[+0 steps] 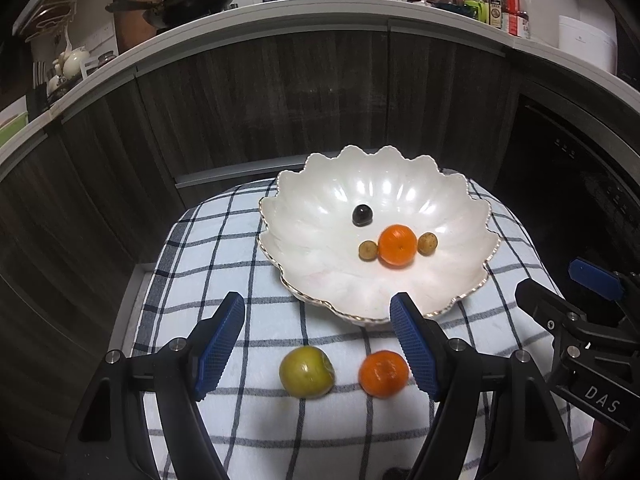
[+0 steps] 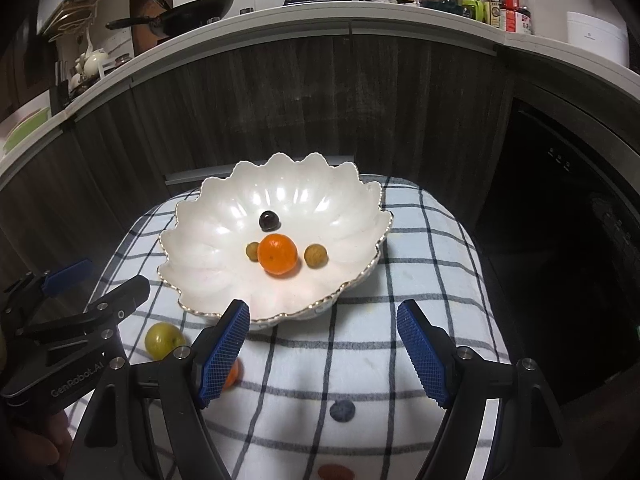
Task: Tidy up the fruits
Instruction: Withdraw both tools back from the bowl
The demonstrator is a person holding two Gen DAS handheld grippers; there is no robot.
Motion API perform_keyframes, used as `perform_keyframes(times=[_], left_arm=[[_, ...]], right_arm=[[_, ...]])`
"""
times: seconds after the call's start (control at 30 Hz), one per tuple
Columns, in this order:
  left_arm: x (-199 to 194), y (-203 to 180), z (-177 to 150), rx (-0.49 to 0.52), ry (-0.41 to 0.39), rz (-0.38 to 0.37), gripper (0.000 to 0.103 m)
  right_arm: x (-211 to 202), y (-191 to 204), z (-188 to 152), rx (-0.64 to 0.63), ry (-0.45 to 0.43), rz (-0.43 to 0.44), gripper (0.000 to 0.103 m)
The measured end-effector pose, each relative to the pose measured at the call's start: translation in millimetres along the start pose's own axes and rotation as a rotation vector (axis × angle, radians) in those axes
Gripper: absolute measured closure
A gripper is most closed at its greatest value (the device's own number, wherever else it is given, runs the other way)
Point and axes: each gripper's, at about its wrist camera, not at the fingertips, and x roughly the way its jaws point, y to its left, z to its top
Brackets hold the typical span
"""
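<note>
A white scalloped bowl [image 1: 320, 272] [image 2: 208, 276] stands on a checked cloth. In it lie a tangerine [image 1: 397, 245] [image 2: 277, 255], a dark round fruit [image 1: 362, 215] [image 2: 269, 220] and two small brown fruits [image 1: 368, 250] [image 1: 427, 243]. On the cloth in front of the bowl lie a green fruit [image 1: 306, 371] [image 2: 164, 340] and a second tangerine [image 1: 384, 373], half hidden by a finger in the right wrist view. A small blue berry [image 2: 342, 410] lies nearer. My left gripper [image 1: 318, 346] hangs open above the two loose fruits. My right gripper [image 2: 322, 350] is open and empty beside it.
The checked cloth [image 1: 240, 264] covers a small raised surface that drops off on all sides. Dark cabinet fronts [image 1: 280, 100] stand close behind, under a counter with a wok [image 1: 192, 2] and bottles [image 1: 496, 4]. A dark appliance front [image 2: 560, 240] is at the right. A reddish thing [image 2: 335, 472] shows at the cloth's near edge.
</note>
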Motion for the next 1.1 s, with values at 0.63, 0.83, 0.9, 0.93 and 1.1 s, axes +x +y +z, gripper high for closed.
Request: perform_keyframes(times=[0.63, 0.83, 0.9, 0.93, 1.1], left_arm=[[-24.7, -19.0, -36.8, 0.056, 0.005, -0.035, 0.028], [-26.9, -23.6, -50.5, 0.072, 0.014, -0.043, 0.028], [-27.6, -24.6, -55.2, 0.079, 0.015, -0.05, 0.028], [-27.4, -24.7, -56.9, 0.082, 0.017, -0.052, 0.028], [-27.7, -24.0, -70.1, 0.097, 0.025, -0.063, 0.028]], right_arm=[[-27.1, -10.2, -36.9, -0.005, 0.014, -0.021, 0.026], [-29.0, -13.0, -51.5, -0.006, 0.041, -0.025, 0.026], [-29.7, -13.4, -55.7, -0.008, 0.047, -0.027, 0.026], [-29.8, -13.0, -58.1, -0.01, 0.052, -0.027, 0.026], [-30.5, -10.4, -69.1, -0.019, 0.067, -0.033, 0.026]])
